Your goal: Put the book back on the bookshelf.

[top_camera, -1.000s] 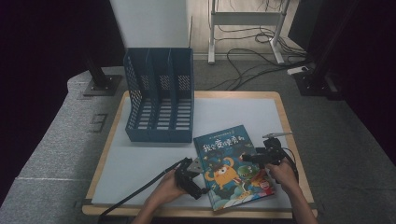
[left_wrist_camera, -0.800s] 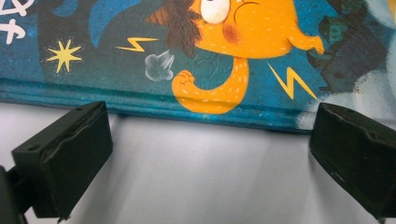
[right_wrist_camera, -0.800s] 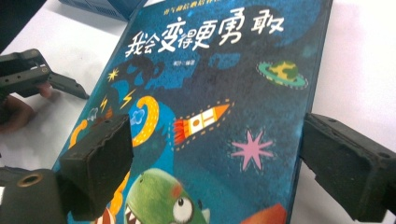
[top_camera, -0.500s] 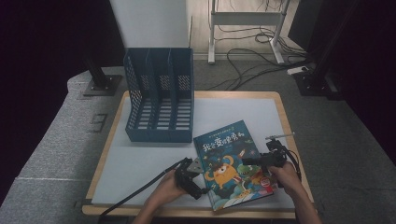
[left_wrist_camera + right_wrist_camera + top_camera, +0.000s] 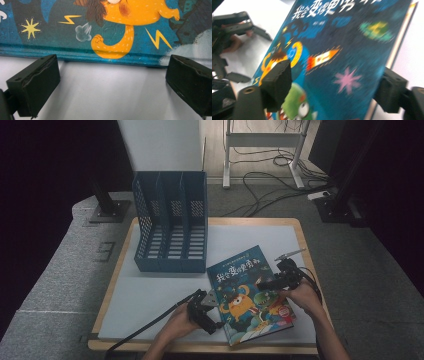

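So over on the left there's the blue three-slot file rack [image 5: 171,222], sitting on the white table mat [image 5: 150,295], well off from both tools and up the table from them. The left gripper [image 5: 214,314] is parked on the mat right at the picture book's [image 5: 252,295] left edge; in the left gripper view its two black jaws are spread wide, nothing between them but bare mat, and the book's spine edge [image 5: 105,56] runs straight across just ahead of the pads [image 5: 37,80], not touching as far as I can see. The book itself is a blue children's one with an orange monster on the cover, lying cover up between the two tools, a bit skewed. The right gripper [image 5: 264,283] is over the book's right half, tips aimed toward the cover. In the right gripper view its jaws have just been narrowing but stay apart, hanging above the cover [image 5: 342,62] with one pad [image 5: 277,82] over the monster art and the other near the book's page edge, not pinching anything. That view is blurry.
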`<state>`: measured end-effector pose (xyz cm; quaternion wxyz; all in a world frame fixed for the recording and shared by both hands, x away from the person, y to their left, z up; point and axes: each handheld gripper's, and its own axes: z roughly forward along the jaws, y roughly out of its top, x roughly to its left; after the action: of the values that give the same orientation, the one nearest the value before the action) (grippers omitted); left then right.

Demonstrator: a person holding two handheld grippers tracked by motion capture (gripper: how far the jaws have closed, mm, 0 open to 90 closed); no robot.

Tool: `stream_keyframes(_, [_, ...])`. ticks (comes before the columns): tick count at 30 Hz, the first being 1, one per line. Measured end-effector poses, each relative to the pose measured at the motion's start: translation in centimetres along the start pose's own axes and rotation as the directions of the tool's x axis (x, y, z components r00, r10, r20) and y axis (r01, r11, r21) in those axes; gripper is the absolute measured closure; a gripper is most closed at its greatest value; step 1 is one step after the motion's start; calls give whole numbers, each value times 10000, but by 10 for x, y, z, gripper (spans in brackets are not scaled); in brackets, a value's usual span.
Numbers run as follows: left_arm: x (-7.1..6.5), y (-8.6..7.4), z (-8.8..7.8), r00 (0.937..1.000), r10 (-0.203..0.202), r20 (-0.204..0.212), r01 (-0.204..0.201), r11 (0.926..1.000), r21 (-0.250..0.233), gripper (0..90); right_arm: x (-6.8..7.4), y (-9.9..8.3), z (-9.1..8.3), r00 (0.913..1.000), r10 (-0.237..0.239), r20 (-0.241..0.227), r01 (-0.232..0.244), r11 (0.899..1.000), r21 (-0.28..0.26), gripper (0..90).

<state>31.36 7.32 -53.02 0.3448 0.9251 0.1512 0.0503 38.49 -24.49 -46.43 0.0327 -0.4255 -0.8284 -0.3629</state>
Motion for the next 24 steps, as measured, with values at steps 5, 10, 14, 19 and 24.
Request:
stream_keyframes(5, [0, 0, 0, 10000, -5, -1, 5, 10000, -6, 0, -9, 16, 0, 9997, -201, 130, 198, 9995, 243, 428])
stream_keyframes(10, [0, 0, 0, 10000, 4, -32, -4, 10000, 22, 0, -14, 27, -1, 9997, -99, -211, 107, 9991, 399, 508])
stream_keyframes(14, [0, 0, 0, 10000, 11, -33, -11, 10000, 19, 0, -14, 35, -4, 9987, 27, -514, -6, 9991, 417, 550])
stream_keyframes(19, [0, 0, 0, 10000, -1, -29, 1, 10000, 10, 0, -14, 39, -10, 9949, 296, -968, -266, 9991, 319, 625])
stream_keyframes(24, [0, 0, 0, 10000, -9, -20, 9, 10000, 12, 0, -12, 40, -16, 9855, 579, -1593, -598, 9982, -72, 703])
